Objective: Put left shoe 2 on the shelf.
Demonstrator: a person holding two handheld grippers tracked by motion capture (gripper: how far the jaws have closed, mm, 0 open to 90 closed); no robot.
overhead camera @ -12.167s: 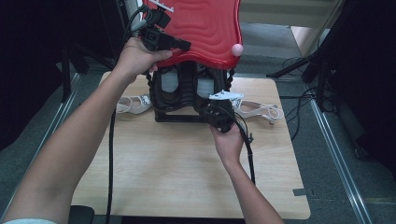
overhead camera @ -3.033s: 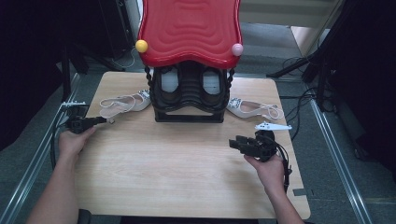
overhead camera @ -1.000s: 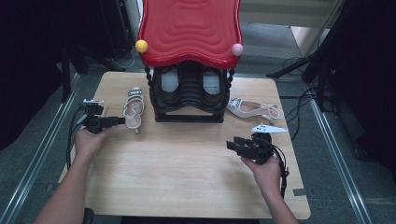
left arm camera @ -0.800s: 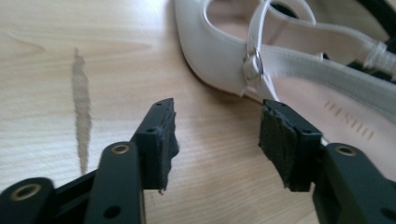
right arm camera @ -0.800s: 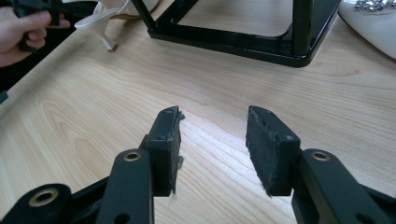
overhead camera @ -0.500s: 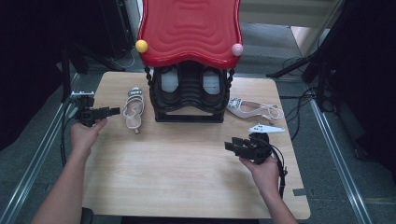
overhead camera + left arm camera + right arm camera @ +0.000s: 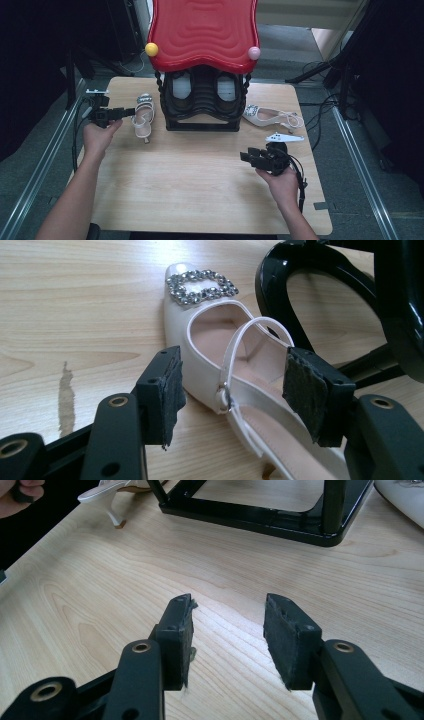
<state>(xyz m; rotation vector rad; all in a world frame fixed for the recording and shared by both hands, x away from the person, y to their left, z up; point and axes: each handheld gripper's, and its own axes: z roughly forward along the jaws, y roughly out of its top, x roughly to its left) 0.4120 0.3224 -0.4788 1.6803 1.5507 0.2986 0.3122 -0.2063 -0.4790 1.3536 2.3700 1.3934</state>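
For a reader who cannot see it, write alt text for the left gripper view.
A white shoe with a rhinestone buckle lies on the wooden table, seen between the left gripper's open black jaws, whose pads do not touch it. A black rack curves beside the shoe.

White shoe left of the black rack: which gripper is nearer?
Left. The left gripper sits right beside the white shoe, fingers open around it without touching. The right gripper hovers over bare table, far across.

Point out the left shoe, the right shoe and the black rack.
left shoe (image 7: pixel 200 287): left gripper view, on the rhinestone buckle at its toe.
right shoe (image 7: pixel 265 117): high view, on its white upper near the toe.
black rack (image 7: pixel 202 126): high view, on its front base bar.
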